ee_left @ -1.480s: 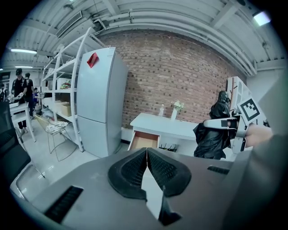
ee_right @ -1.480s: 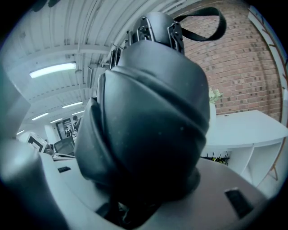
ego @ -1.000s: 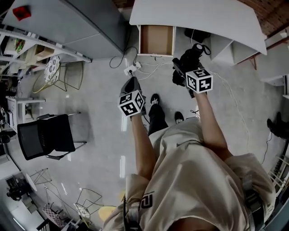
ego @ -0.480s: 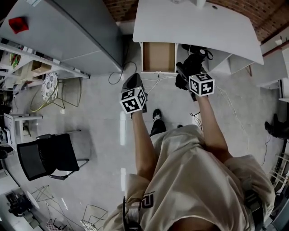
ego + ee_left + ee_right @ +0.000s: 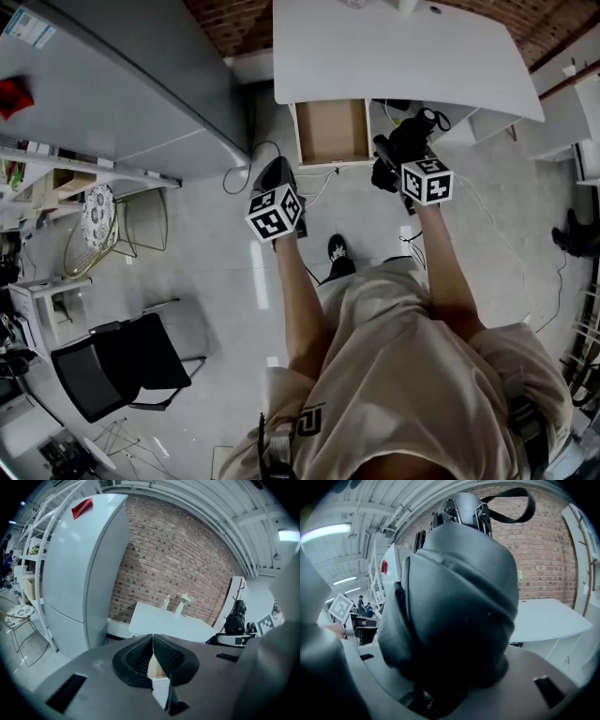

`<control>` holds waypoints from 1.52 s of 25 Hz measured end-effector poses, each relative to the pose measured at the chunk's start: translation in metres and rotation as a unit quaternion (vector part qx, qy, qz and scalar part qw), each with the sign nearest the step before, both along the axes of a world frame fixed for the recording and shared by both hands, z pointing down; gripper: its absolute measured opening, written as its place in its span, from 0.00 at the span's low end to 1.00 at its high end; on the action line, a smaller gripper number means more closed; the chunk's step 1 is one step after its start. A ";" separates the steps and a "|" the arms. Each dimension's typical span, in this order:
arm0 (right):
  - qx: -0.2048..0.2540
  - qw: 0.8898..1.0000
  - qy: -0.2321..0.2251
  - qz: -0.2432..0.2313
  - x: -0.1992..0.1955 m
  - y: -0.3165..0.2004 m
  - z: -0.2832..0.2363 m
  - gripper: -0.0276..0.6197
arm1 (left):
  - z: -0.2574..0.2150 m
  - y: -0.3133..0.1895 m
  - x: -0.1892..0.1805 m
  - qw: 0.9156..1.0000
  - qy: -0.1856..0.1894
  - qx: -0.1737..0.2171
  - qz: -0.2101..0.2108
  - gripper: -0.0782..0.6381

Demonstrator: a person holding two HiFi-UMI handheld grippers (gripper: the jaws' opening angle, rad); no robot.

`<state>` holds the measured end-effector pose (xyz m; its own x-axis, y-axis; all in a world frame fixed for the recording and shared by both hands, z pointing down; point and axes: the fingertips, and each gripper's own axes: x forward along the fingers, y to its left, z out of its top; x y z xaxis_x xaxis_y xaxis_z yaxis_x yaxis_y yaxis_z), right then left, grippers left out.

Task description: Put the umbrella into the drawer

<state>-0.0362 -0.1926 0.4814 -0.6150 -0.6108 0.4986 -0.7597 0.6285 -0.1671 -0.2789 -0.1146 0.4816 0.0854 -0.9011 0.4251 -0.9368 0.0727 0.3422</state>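
Note:
My right gripper [image 5: 401, 156] is shut on a folded black umbrella [image 5: 409, 142], which fills the right gripper view as a dark bundle [image 5: 454, 597] with a wrist strap at its top. The open drawer [image 5: 333, 131] shows a bare brown inside under the white desk [image 5: 403, 56], just left of the umbrella. My left gripper [image 5: 274, 174] is shut on nothing; its pads [image 5: 161, 656] meet in the left gripper view, and it hangs over the floor below and left of the drawer.
A tall grey cabinet [image 5: 122, 84] stands left of the desk. Cables and a power strip [image 5: 319, 178] lie on the floor before the drawer. A black chair [image 5: 122, 366] and a wire stool [image 5: 141, 220] stand at the left. A brick wall is behind the desk.
I have stepped closer to the desk, so the drawer and desk sit lower in the head view. Both grippers moved forward with me, the umbrella still held.

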 end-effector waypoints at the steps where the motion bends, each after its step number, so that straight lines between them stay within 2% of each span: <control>1: 0.000 1.000 0.001 0.009 0.002 0.000 0.004 0.47 | 0.006 -0.002 0.001 1.000 0.003 -0.003 0.009 0.12; 3: -0.003 1.000 0.006 0.022 0.006 -0.001 0.014 0.47 | 0.022 -0.004 0.000 1.000 0.022 -0.014 0.014 0.12; 6: -0.026 0.999 0.023 0.036 0.011 0.002 0.038 0.47 | 0.046 -0.005 -0.010 0.998 0.060 -0.033 -0.001 0.12; 12: -0.063 0.995 0.031 0.070 0.018 0.004 0.072 0.47 | 0.080 -0.006 -0.016 0.995 0.064 -0.073 0.018 0.12; 18: -0.073 0.994 0.014 0.081 -0.001 -0.020 0.083 0.47 | 0.083 -0.038 -0.031 0.995 0.040 -0.084 0.039 0.12; 24: -0.102 0.990 -0.003 0.098 -0.023 -0.056 0.115 0.47 | 0.091 -0.077 -0.021 0.992 0.010 -0.104 0.076 0.12; 32: -0.161 0.977 -0.074 0.116 -0.052 -0.070 0.175 0.47 | 0.139 -0.113 0.022 0.976 -0.007 -0.131 0.173 0.12; 38: -0.200 0.961 -0.132 0.140 -0.067 -0.085 0.231 0.47 | 0.196 -0.126 0.029 0.968 -0.024 -0.144 0.204 0.12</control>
<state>-0.1034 -0.2775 0.7119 -0.5914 -0.5633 0.5769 -0.7878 0.2510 -0.5625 -0.2496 -0.2410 0.6775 0.3827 -0.6408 0.6655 -0.9221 -0.2205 0.3179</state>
